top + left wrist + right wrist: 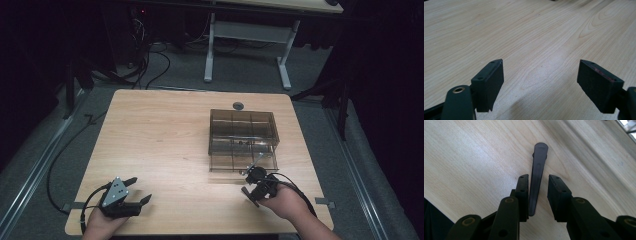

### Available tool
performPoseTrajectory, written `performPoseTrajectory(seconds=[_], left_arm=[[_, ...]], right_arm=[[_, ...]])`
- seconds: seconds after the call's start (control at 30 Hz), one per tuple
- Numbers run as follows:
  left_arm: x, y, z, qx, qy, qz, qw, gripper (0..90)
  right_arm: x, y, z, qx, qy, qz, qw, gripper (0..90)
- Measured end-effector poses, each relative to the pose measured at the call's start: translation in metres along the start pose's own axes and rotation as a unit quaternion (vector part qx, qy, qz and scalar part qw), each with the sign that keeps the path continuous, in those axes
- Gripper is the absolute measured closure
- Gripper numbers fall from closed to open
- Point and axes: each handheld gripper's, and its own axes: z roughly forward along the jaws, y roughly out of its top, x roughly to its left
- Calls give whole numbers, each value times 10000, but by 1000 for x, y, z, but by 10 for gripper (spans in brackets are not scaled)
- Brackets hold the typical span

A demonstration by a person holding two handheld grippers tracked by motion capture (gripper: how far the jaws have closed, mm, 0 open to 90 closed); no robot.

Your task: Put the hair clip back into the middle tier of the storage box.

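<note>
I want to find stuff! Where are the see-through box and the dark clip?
see-through box (243,131): high view, on its top face.
dark clip (537,173): right gripper view, mid-length on its body.

Lab — cables (150,60), dark drapes

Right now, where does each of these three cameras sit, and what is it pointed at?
High view: above the person's side, looking down on the wooden table, clear drawer box, both forearms and grippers.
Left gripper view: rides the left gripper, facing bare tabletop between wide-apart jaws.
Right gripper view: rides the right gripper, a dark clip between its jaws.
All share the wood tabletop.
</note>
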Motion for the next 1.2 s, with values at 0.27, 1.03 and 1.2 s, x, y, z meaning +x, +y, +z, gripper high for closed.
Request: performPoseTrajectory(seconds=[0.27,1.03,1.2], left_arm=[[0,0,0,-1,-7,-8,10000,219],[0,0,0,1,-22,3,10000,219],[0,0,0,5,-23,7,10000,218]], right_arm=[[1,8,6,97,-13,-11,10000,722],[1,15,8,194,11,-45,9998,816],[-1,15,3,141,70,-34,9999,817]])
